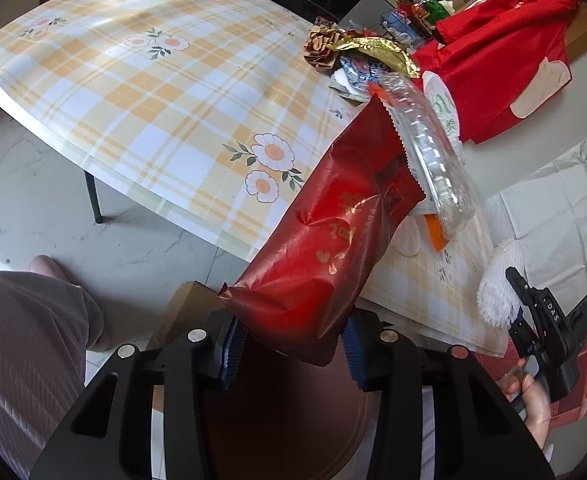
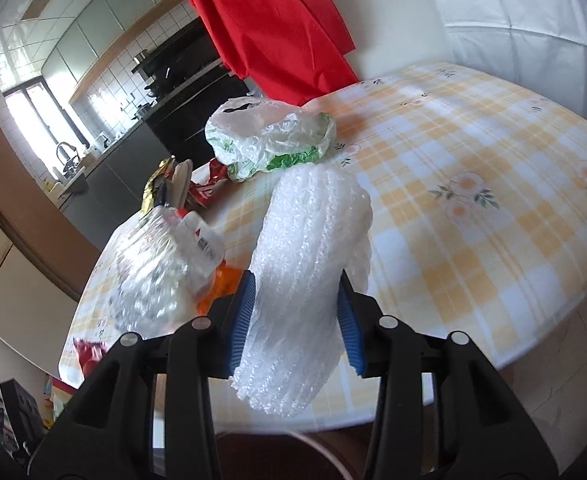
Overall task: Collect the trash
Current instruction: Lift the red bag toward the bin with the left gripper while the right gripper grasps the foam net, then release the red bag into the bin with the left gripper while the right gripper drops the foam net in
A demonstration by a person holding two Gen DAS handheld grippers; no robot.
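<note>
Above the yellow-checked floral tablecloth (image 1: 141,92) | left gripper (image 1: 289,350) clamps a crinkled dark-red foil snack wrapper (image 1: 325,248), lifted off the table | right gripper (image 2: 297,320) pinches a white ribbed foam sleeve (image 2: 305,260) | clear plastic tray (image 1: 433,148) and crumpled white plastic bag (image 2: 269,136) lie on the cloth.

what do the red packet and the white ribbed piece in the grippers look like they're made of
Red snack packet: thin glossy plastic film, probably; it creases, shines, and has a serrated sealed edge. White ribbed piece: soft foam netting, apparently; matte, bubbly, ridged texture, slightly translucent.
</note>
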